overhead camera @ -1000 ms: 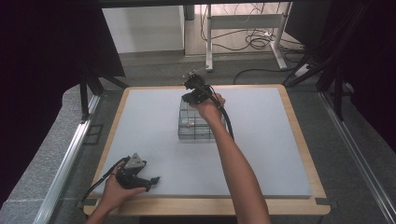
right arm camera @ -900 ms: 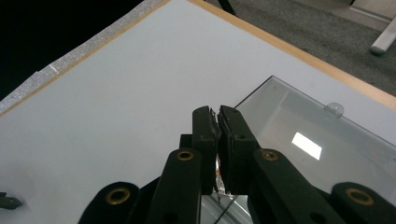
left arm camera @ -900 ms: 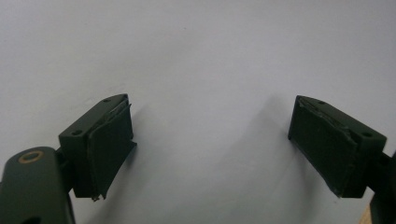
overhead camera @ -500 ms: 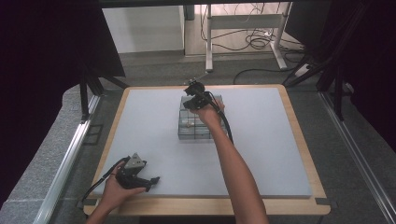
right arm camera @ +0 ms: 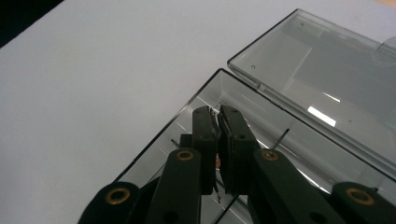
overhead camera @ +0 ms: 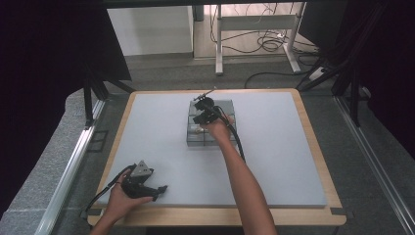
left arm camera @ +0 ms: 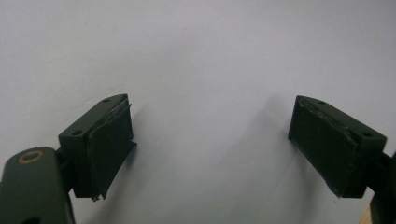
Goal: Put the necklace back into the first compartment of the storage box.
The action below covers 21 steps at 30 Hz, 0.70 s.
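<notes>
A clear plastic box (overhead camera: 211, 141) lies open at the middle of the grey mat, its lid (overhead camera: 226, 105) folded back on the far side. My right gripper (overhead camera: 200, 122) points down into the box. In the right gripper view its jaws (right arm camera: 218, 112) are pressed together just inside the box's (right arm camera: 280, 154) near left corner, with the lid (right arm camera: 327, 70) beyond. A tiny coppery speck and a thin wire-like bit show between the pads (right arm camera: 205, 135); I cannot tell what they are. My left gripper (overhead camera: 159, 189) rests on the mat at the front left, jaws wide apart (left arm camera: 210, 121) with nothing between them.
The grey mat (overhead camera: 293, 147) covers a wooden table (overhead camera: 318, 147) with a raised light rim. Metal rails run along both sides of the table. Cables and a desk frame (overhead camera: 254, 22) stand on the floor beyond the far edge.
My right gripper has come down from above the box's far edge into the box, jaws still together. The left gripper has stayed where it was.
</notes>
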Each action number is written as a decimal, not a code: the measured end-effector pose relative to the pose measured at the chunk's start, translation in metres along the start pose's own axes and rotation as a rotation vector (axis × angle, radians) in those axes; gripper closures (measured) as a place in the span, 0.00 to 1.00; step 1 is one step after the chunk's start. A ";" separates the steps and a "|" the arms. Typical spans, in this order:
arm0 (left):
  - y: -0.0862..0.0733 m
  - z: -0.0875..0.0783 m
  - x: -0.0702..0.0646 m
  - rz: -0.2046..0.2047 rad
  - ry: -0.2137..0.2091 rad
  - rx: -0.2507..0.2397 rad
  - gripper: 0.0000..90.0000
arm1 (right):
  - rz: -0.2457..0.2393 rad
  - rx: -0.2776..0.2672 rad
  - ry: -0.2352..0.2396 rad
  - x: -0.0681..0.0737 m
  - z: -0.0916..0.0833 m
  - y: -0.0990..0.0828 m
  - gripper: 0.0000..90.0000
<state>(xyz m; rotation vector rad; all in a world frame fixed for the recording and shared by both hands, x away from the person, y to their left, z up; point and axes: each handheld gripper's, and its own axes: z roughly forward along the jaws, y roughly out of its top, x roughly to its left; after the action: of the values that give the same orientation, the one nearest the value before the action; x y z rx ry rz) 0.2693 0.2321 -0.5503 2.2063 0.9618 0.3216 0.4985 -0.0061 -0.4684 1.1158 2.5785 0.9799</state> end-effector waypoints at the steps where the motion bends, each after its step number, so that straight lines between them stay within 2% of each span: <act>1: 0.000 0.000 0.000 -0.001 0.000 -0.001 0.15 | -0.001 0.001 -0.001 -0.001 0.002 -0.001 0.93; 16: 0.000 0.000 0.000 -0.001 -0.002 -0.001 0.15 | 0.020 0.059 -0.012 -0.007 0.025 -0.015 0.93; 17: 0.000 0.000 0.000 0.000 -0.002 -0.001 0.15 | 0.021 0.060 -0.012 -0.008 0.025 -0.016 0.92; 21: 0.000 0.000 0.000 0.000 -0.002 -0.001 0.15 | 0.024 0.050 0.003 -0.008 0.024 -0.015 0.78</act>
<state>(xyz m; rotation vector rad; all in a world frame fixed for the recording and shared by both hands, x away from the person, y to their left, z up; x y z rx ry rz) 0.2692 0.2321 -0.5504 2.2052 0.9605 0.3192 0.5044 -0.0070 -0.4966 1.1611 2.6110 0.9278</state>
